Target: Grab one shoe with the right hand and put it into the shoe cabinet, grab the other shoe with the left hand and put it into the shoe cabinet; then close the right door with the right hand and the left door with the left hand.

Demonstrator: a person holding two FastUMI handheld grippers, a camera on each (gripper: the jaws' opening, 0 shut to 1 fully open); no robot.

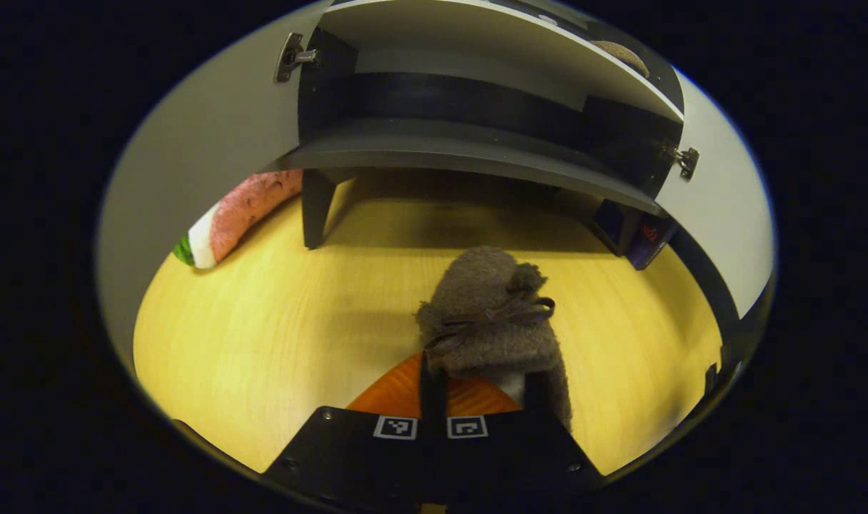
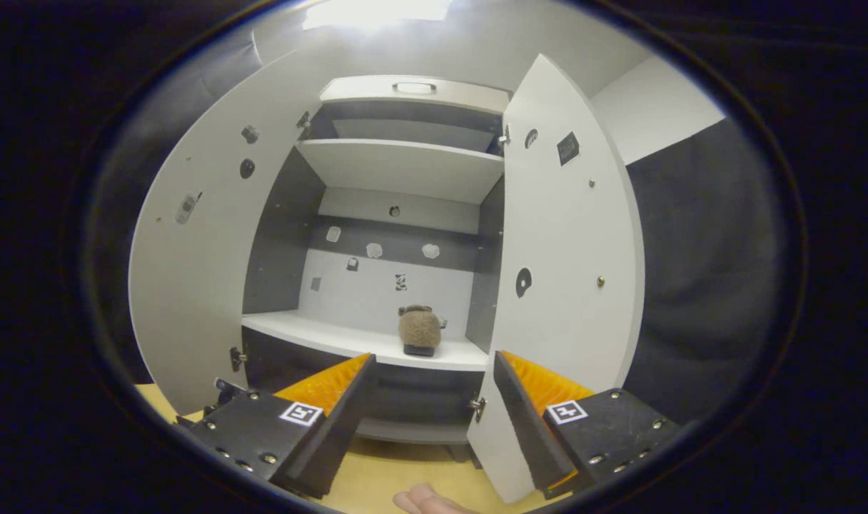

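Observation:
A brown fuzzy shoe [image 1: 487, 314] with a dark bow hangs over the wooden floor [image 1: 277, 321], and my left gripper [image 1: 480, 378] is shut on its rear end. It is in front of the shoe cabinet's [image 1: 470, 153] low edge. A bit of a brown thing [image 1: 623, 56] shows on the shelf above. In the right gripper view the second brown shoe [image 2: 420, 328] stands on the cabinet's lower shelf [image 2: 313, 332], right of centre. My right gripper [image 2: 434, 357] is open and holds nothing, a short way back from the cabinet. Both doors, left [image 2: 198, 285] and right [image 2: 562, 285], stand open.
A pink, white and green soft object [image 1: 241, 214] lies on the floor by the left door. A dark blue box [image 1: 637, 239] sits beside the cabinet's right foot. An upper shelf [image 2: 405, 168] is bare. A fingertip [image 2: 423, 500] shows at the bottom edge.

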